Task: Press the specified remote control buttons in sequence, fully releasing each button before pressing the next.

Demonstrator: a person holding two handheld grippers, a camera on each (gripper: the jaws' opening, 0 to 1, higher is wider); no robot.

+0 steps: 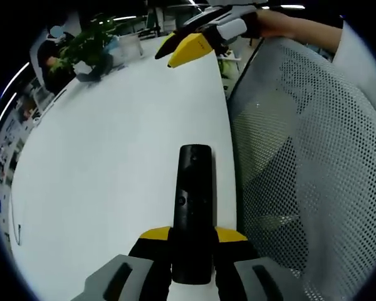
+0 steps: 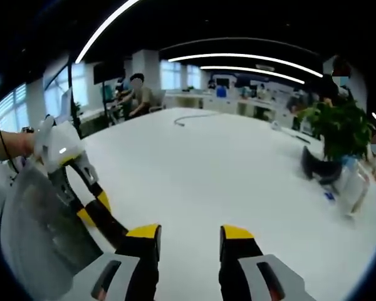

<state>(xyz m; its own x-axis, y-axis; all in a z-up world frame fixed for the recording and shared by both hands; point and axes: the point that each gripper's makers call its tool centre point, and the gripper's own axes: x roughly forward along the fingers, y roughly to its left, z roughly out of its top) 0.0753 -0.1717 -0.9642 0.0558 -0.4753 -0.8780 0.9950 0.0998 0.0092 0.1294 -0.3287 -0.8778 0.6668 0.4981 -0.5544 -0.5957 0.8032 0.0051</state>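
Observation:
A black remote control (image 1: pixel 194 207) stands lengthwise between my left gripper's (image 1: pixel 194 236) yellow-tipped jaws, which are shut on its lower half. It hangs over the white table (image 1: pixel 113 163) near the table's right edge. My right gripper (image 1: pixel 177 50) shows far up over the table, a hand behind it. In the right gripper view, my right gripper (image 2: pixel 191 233) is open above the table (image 2: pixel 225 169) with nothing between its jaws. My left gripper (image 2: pixel 93 209) reaches in from the left, holding the remote (image 2: pixel 111 227) close to my right gripper's left jaw.
A grey mesh chair back (image 1: pixel 301 157) stands against the table's right edge and shows again as the chair (image 2: pixel 37 219). A potted plant (image 1: pixel 81 50), also the plant (image 2: pixel 338 132), stands at the table's far side. A thin cable (image 2: pixel 188 116) lies far off. People sit at desks behind.

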